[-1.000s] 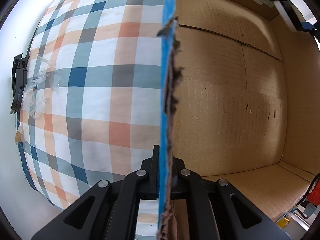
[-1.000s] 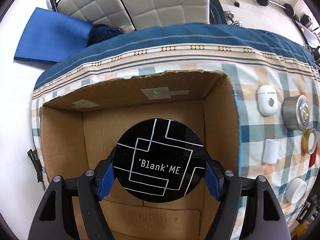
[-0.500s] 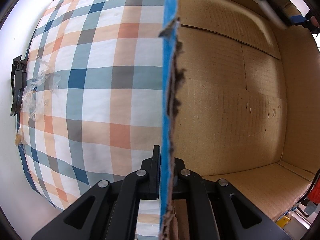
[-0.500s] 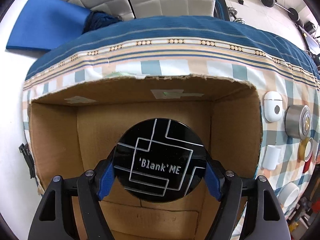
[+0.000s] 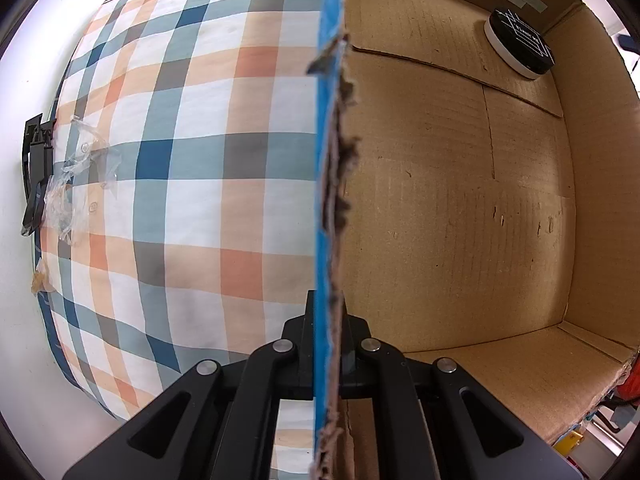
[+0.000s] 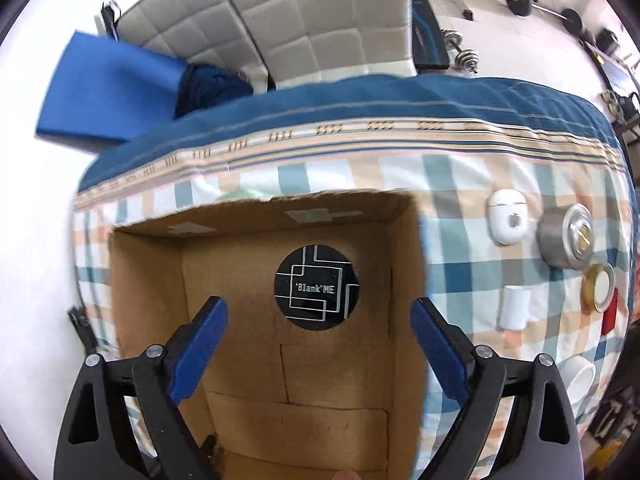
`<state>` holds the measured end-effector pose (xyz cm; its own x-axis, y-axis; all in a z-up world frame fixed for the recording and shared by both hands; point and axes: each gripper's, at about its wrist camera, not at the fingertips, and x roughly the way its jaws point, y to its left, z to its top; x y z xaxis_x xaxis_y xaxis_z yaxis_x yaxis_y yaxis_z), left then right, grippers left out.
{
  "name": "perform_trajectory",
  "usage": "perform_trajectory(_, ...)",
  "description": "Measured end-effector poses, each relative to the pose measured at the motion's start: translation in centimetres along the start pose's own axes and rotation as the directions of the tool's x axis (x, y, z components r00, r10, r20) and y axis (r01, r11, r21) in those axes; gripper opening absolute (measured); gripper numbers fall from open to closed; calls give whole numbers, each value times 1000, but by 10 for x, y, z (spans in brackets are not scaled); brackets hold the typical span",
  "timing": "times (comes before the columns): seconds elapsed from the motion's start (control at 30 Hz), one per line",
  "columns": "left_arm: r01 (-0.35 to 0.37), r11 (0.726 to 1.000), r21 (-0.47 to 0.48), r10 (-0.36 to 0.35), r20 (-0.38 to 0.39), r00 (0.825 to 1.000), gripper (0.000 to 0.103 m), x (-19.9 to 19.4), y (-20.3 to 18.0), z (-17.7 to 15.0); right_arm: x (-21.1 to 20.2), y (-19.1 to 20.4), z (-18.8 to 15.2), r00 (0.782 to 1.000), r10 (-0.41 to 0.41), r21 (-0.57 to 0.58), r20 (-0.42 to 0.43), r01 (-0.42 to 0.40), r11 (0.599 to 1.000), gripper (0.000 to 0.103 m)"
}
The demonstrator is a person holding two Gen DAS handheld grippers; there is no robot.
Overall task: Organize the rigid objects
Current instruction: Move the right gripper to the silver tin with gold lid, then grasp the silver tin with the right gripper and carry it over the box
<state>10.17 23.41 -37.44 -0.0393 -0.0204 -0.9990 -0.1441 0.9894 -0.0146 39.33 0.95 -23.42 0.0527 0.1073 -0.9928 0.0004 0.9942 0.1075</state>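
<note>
**Black disc lies in the box; right tongs stand wide**

A plaid cloth (image 6: 460,184) in blue, orange and white covers the table, with a dark blue border at the far edge. Behind it stand a grey quilted seat (image 6: 304,20), a blue mat (image 6: 108,88) and dumbbells (image 6: 464,54) on a pale floor.

The left gripper (image 5: 326,328) reaches level along the box's left wall, its black fingers pinched tight on the torn, blue-faced edge of the cardboard box (image 5: 440,200).

The right gripper (image 6: 318,328) looks down into the box (image 6: 320,380), its blue pads spread wide and holding nothing. The black disc (image 6: 317,287), marked 'Blank'ME, lies on the box floor near the far right corner.

Right of the box sit a white case (image 6: 507,218), a metal tin (image 6: 568,236) and a gold-rimmed lid (image 6: 598,286).
</note>
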Motion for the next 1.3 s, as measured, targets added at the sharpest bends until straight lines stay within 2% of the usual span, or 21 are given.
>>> perform_trajectory(0.07,2,1000,-3,-2,-1,1000,3,0,0,0,-21,-17,-4,998,31,41,55,-33,999,103)
perform_trajectory(0.2,6,1000,-5,-6,-1,1000,3,-1,1,1,-53,-63,-14,985,68,147,157,-92,985,103)
perform_trajectory(0.27,6,1000,-6,-6,-1,1000,3,-2,2,2,-71,-98,-17,969,52,214,241,-105,971,103)
perform_trajectory(0.33,5,1000,-7,-5,-1,1000,3,-2,5,3,-75,-132,-17,965,-6,278,261,-69,958,103)
perform_trajectory(0.4,3,1000,-7,-3,-2,1000,3,-2,5,3,-72,-161,-12,970,-67,316,235,-11,949,103)
perform_trajectory(0.47,3,1000,-9,-3,-2,1000,3,-2,5,4,-56,-198,-3,975,-165,354,148,103,929,103)
perform_trajectory(0.57,2,1000,-13,-2,-3,1000,3,-2,5,5,-23,-234,10,969,-243,337,46,214,917,103)
perform_trajectory(0.73,1,1000,-25,-2,-6,1000,3,-1,8,5,15,-273,21,989,-147,409,-5,136,902,103)
perform_trajectory(0.83,2,999,-33,-3,-7,1000,4,-2,9,6,31,-282,32,994,-111,429,-18,108,897,101)
perform_trajectory(0.9,1,999,-38,-1,-7,1000,4,-2,10,6,41,-288,37,996,-88,443,-32,93,891,87)
perform_trajectory(0.93,-2,999,-37,1,-7,1000,4,-2,10,6,46,-288,38,995,-86,451,-44,96,888,75)
perform_trajectory(0.97,-3,999,-39,3,-6,1000,4,-2,10,6,51,-286,39,995,-80,450,-61,99,887,74)
perform_trajectory(1.3,-9,999,-51,9,-1,1000,4,-3,8,4,53,-274,34,986,-152,380,-63,165,910,73)
